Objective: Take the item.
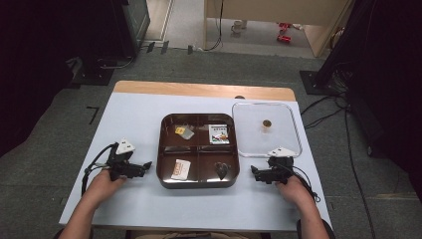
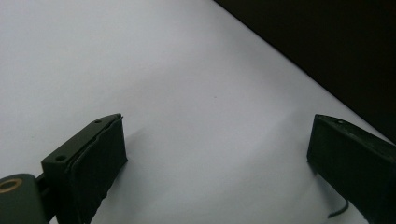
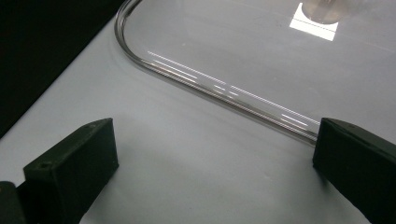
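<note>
At the centre of the bench point(image 1: 134, 119), pale blue-grey with a wooden far edge: one dark brown tray point(image 1: 166, 149), four compartments. Far left holds a small wrapped packet point(image 1: 184, 132); far right a printed sachet point(image 1: 219, 134); near left a white and orange sachet point(image 1: 180, 169); near right a dark heart-shaped piece point(image 1: 222, 170). Just right of the tray, apart from it: a clear square lid point(image 1: 249, 129) with a small brown knob point(image 1: 267, 124), lying flat. Left tongs point(image 1: 147, 164), resting near the tray's left side, spread, nothing between them. Right tongs point(image 1: 253, 171), just near of the lid's near rim, likewise spread and empty. Judged status: tray filled, lid off; covering appears to remain, no grasp begun. Surroundings: grey carpet, black stands and cables, wooden furniture beyond.
</note>
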`<action>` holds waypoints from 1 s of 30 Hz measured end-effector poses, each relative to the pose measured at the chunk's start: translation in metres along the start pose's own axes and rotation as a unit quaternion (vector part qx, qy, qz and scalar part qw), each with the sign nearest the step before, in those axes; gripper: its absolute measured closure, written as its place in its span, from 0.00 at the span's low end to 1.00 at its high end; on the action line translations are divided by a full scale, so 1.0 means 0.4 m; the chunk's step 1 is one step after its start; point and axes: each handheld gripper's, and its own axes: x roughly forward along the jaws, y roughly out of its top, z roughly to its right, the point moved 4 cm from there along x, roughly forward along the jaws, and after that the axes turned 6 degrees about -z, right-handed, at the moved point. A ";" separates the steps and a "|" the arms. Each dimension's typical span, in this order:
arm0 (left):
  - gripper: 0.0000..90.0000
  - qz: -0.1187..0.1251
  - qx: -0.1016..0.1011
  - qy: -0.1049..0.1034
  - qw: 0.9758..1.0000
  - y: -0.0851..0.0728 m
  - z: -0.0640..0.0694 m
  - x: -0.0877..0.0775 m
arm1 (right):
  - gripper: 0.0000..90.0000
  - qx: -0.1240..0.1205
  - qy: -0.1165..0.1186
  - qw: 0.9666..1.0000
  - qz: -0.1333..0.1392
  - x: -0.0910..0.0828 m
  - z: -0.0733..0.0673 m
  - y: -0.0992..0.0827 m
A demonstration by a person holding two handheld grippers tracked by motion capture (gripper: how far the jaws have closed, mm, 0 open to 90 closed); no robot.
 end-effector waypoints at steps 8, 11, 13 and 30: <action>0.05 0.000 0.000 0.000 1.000 0.000 0.000 0.000 | 0.00 0.000 0.000 1.000 0.000 0.000 0.000 0.000; 0.05 0.000 0.000 0.000 1.000 0.000 0.000 0.000 | 0.00 0.000 0.000 1.000 0.001 0.000 0.000 0.000; 0.05 0.000 0.000 0.000 1.000 0.000 0.000 0.000 | 0.00 0.000 0.000 1.000 0.000 0.000 0.000 0.000; 0.07 -0.021 0.003 0.000 1.000 0.011 0.003 -0.002 | 0.00 -0.002 -0.001 1.000 0.001 0.000 0.000 -0.001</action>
